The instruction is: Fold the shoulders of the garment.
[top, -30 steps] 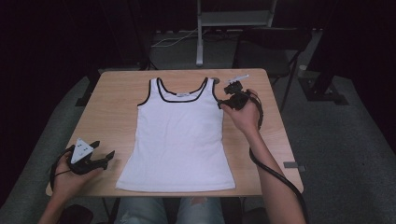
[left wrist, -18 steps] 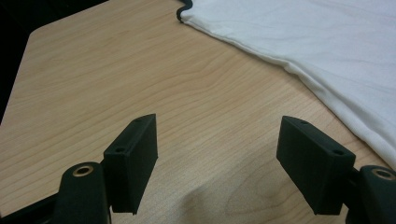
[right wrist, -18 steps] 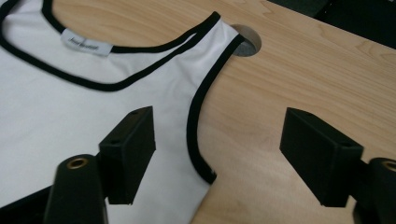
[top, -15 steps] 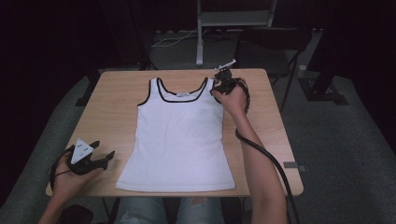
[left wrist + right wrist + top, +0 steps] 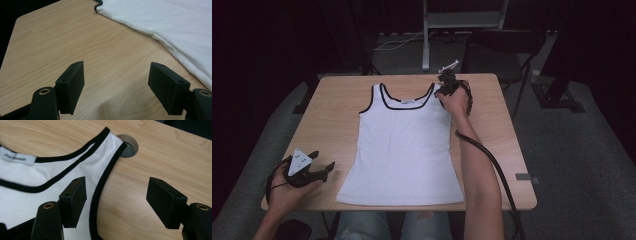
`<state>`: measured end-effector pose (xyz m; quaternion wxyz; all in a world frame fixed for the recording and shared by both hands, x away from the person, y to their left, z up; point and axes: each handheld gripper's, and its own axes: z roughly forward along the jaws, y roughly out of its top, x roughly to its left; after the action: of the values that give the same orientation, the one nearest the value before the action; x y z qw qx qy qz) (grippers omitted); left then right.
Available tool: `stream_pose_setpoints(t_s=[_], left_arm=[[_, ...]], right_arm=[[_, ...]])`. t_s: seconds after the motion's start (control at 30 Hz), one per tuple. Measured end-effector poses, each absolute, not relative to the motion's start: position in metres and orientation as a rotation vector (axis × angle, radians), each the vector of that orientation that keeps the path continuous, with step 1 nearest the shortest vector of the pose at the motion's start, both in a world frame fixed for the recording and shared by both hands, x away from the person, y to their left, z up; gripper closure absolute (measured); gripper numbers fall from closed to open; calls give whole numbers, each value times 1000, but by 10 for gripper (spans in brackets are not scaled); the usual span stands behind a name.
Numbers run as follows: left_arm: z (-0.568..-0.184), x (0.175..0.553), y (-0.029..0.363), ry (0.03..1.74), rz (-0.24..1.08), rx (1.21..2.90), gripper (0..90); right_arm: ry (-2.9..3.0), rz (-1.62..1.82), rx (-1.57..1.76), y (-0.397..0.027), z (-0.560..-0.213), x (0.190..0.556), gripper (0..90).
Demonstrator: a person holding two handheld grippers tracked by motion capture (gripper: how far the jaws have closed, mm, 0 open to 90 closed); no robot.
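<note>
A white tank top (image 5: 404, 145) with black trim lies flat in the middle of the wooden table (image 5: 337, 115), neck toward twelve o'clock and hem toward six o'clock, near the person's edge.

The right gripper (image 5: 446, 82) sits at the top's shoulder strap (image 5: 107, 152) at about one o'clock from the garment's centre, held in the right hand (image 5: 455, 100), with its cable trailing back along the forearm. In the right gripper view the jaws stand fairly wide and have just been closing a little. One jaw hovers over the white cloth just inside the black armhole edge, the other over bare wood, so the trimmed edge runs between them; the pads do not press on it. Just past the strap's tip at twelve o'clock there is a round hole (image 5: 128, 147) in the table.

The left gripper (image 5: 314, 172) rests at about eight o'clock from the tank top, near the table's front left corner, held in the left hand (image 5: 287, 192). In the left gripper view its jaws stand wide apart over bare wood with nothing between them, and the tank top's side edge (image 5: 160, 37) lies near, toward two o'clock, apart from the jaws.
</note>
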<state>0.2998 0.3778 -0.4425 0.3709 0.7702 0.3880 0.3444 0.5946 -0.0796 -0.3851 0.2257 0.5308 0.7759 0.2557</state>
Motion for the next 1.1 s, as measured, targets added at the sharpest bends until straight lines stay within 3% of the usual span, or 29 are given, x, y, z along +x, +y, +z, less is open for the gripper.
stream_pose_setpoints(t_s=[0.5,0.93,1.1], left_arm=[[-443,299,377,988,892,1982,293],[-443,300,377,991,890,1985,293],[-443,300,376,986,895,1996,293]], right_arm=[[2155,684,1495,-67,-409,613,420],[2152,678,1507,-62,-423,617,440],[2157,735,1514,-63,-424,617,541]])
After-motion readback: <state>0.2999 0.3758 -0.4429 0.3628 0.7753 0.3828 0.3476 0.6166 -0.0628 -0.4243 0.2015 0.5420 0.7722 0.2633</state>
